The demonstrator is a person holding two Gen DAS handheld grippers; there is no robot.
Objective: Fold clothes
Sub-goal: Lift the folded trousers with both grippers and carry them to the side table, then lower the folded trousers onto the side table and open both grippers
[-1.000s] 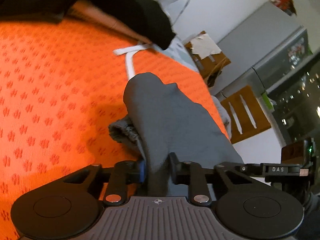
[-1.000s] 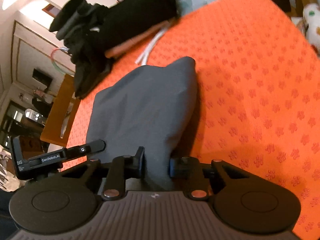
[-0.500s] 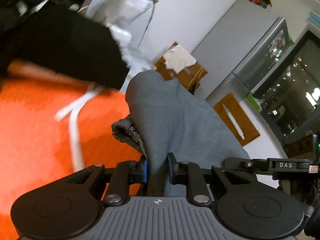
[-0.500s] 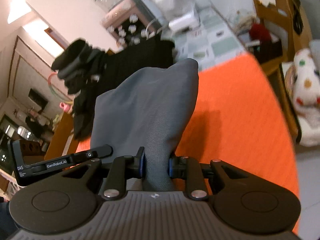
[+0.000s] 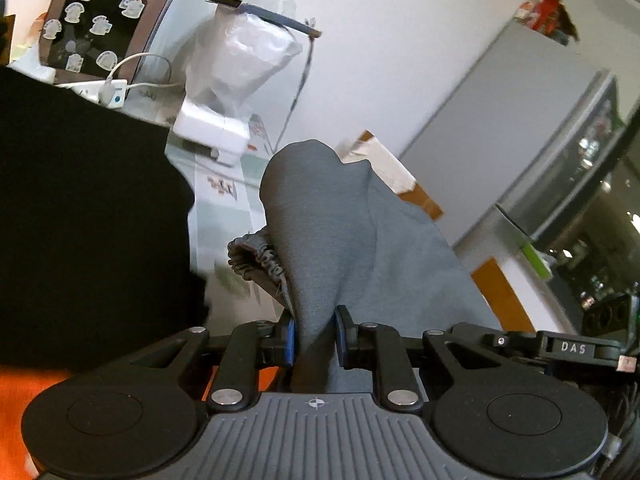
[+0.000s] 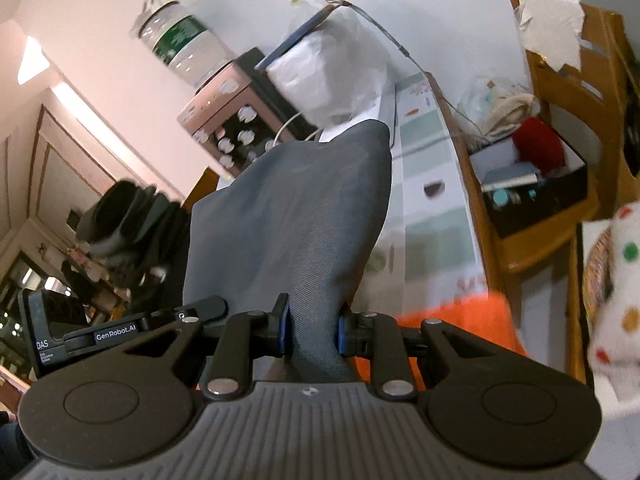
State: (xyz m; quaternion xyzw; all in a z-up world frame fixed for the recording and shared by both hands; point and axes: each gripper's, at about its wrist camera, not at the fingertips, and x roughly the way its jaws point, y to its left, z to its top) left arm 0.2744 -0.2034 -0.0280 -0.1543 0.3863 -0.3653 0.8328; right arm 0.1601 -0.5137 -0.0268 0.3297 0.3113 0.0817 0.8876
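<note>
A grey garment [image 5: 340, 232] with an elastic waistband bunches up between the fingers of my left gripper [image 5: 314, 338], which is shut on it. The same grey garment [image 6: 296, 208] rises in a fold from my right gripper [image 6: 311, 334], also shut on the cloth. The fabric spans between both grippers, held up off the orange patterned cover [image 6: 452, 316], of which only a strip shows below. In the left wrist view the right gripper's side [image 5: 576, 348] shows at the right edge. A black garment [image 5: 88, 216] fills the left of that view.
Beyond the orange cover's far edge stand a white appliance under a plastic bag [image 5: 240, 64], a pink cabinet with stickers [image 6: 228, 120] and a water bottle [image 6: 180, 44]. A wooden chair with a box of items [image 6: 544, 176] stands right; dark clothes [image 6: 128, 232] are piled left.
Both grippers moved forward and up together with the grey garment lifted off the orange cover. The view went from the cover to the wall and furniture beyond its edge.
</note>
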